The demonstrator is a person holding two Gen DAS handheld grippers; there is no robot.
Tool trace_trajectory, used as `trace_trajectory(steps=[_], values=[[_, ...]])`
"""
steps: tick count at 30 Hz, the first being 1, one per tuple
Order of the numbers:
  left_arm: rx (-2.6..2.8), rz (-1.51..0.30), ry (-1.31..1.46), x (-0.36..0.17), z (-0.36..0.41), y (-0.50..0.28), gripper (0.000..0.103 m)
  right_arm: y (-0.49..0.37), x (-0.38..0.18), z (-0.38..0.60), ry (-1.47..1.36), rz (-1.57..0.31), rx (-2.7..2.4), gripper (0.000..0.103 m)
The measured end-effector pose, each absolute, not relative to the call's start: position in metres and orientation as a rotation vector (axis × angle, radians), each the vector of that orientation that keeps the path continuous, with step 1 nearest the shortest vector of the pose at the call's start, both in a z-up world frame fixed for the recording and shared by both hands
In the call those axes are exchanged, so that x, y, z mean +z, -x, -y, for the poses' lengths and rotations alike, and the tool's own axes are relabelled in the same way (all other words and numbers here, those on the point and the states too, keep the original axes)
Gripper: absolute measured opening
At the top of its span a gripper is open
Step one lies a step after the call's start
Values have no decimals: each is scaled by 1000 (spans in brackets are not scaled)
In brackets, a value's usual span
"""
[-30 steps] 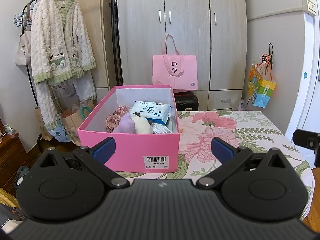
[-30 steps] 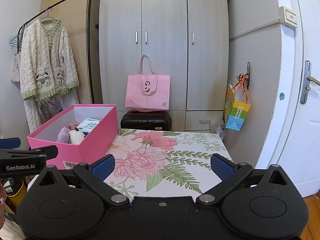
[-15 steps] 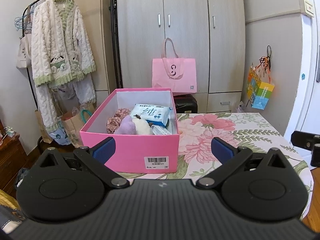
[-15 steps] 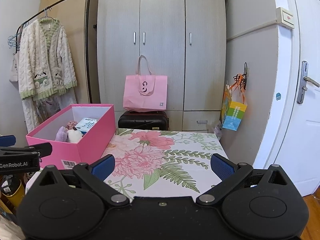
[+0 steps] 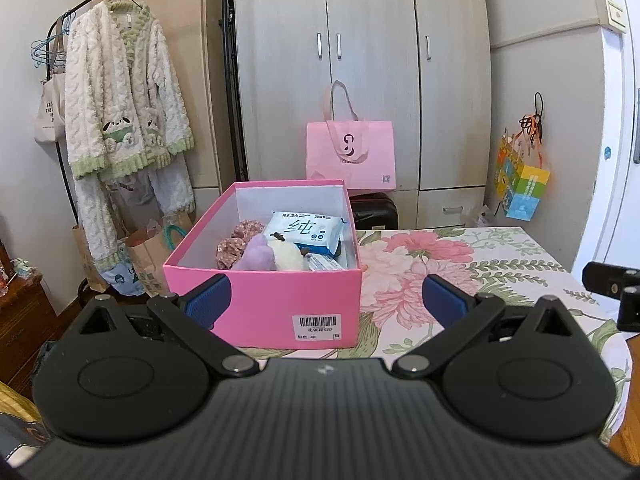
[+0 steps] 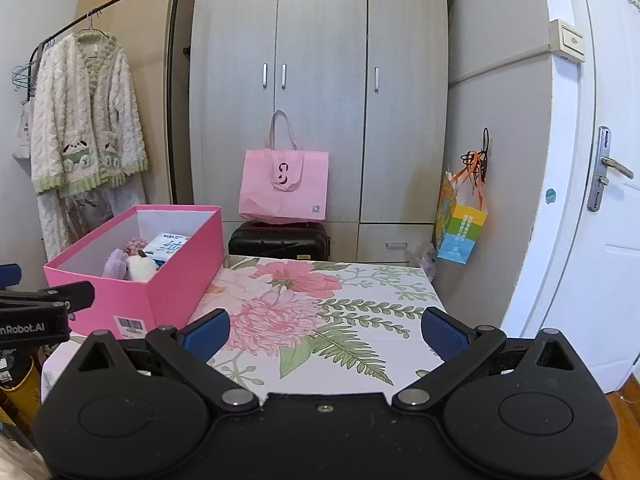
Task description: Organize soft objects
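A pink box [image 5: 264,304] [image 6: 160,292] stands on the left part of the flowered table [image 5: 460,272] [image 6: 320,312]. Inside it lie a purple plush [image 5: 258,254] [image 6: 114,262], a cream plush [image 5: 286,258] [image 6: 140,268], a floral scrunchie [image 5: 234,242], a blue-and-white tissue pack [image 5: 306,234] [image 6: 168,246] and a small wrapped packet [image 5: 324,266]. My left gripper [image 5: 326,300] hangs open in front of the box, holding nothing. My right gripper [image 6: 324,330] is open and empty over the table's near edge, to the right of the box.
Behind the table are a grey wardrobe [image 6: 320,100], a pink tote bag [image 5: 350,156] on a black suitcase [image 6: 280,242], and a clothes rack with a fluffy cardigan [image 5: 124,108]. A colourful bag [image 6: 460,224] hangs right, beside a white door [image 6: 600,200].
Both grippers have drawn back and risen slightly from the table, so the box looks a little smaller and lower in view. Both stay open and empty.
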State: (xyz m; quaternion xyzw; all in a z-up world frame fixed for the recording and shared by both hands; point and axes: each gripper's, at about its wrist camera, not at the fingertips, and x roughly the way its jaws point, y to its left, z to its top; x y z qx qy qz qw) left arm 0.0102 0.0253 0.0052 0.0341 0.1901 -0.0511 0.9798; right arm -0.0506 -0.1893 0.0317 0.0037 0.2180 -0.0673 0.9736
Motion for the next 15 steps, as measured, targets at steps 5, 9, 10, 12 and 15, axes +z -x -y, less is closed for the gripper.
trace_trajectory(steps=[5, 9, 10, 12, 15], values=[[-103, -383, -68, 5, -27, -12, 103, 49, 30, 190, -4, -441, -135, 103], [-98, -392, -66, 5, -29, -14, 103, 48, 29, 190, -5, -445, -138, 103], [-94, -393, -65, 4, -30, -13, 103, 47, 28, 190, -6, -446, -139, 103], [-91, -395, -61, 4, -31, -14, 103, 46, 27, 191, -6, -449, -140, 103], [-89, -397, -59, 4, -32, -15, 103, 46, 26, 192, -7, -452, -143, 103]])
